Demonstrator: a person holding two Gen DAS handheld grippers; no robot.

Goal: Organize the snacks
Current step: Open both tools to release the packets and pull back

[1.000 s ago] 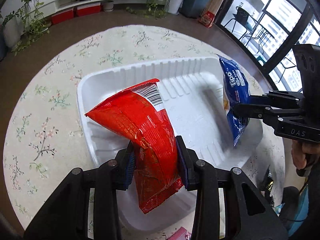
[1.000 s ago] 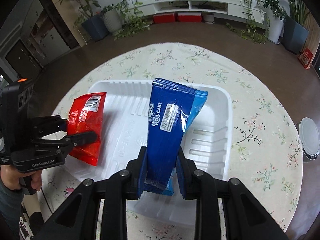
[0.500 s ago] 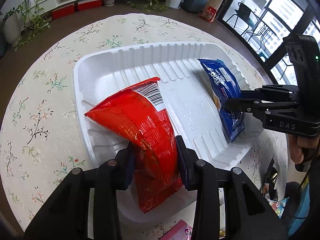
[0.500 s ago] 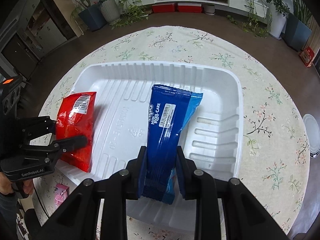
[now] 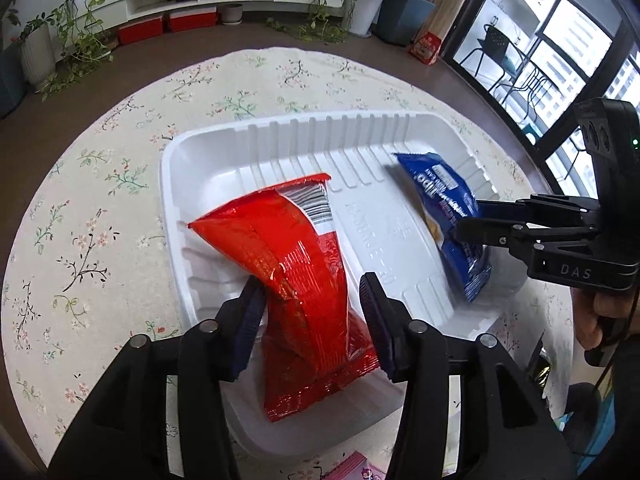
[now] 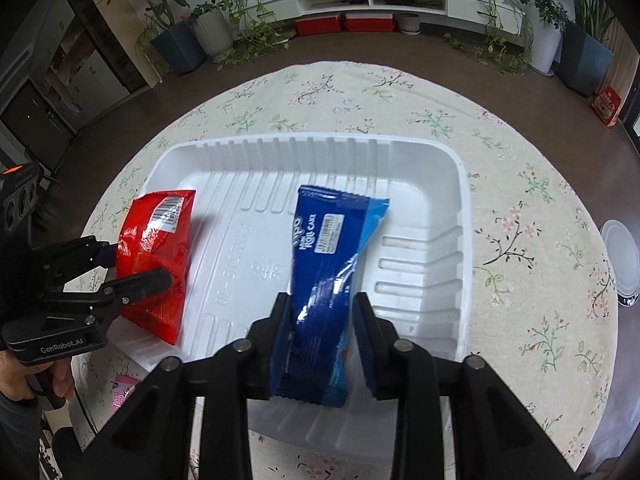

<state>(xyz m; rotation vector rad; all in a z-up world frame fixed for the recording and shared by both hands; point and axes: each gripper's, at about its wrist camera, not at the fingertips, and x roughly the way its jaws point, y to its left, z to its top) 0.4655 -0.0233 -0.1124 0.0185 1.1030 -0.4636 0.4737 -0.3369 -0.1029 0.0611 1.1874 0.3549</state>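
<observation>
Red packet point(image 5: 296, 264) and blue packet point(image 6: 328, 264) lengthwise in white tray point(image 6: 460, 216), barcode ends far, both grippers' fingers opening, loosening

Your round table point(image 6: 520, 184) wears a floral cloth, and the white ribbed tray point(image 6: 460, 216) sits at its middle. A pink packet point(image 6: 120, 394) lies off the tray's near-left corner; a white disc point(image 6: 621, 264) rests far right.
</observation>
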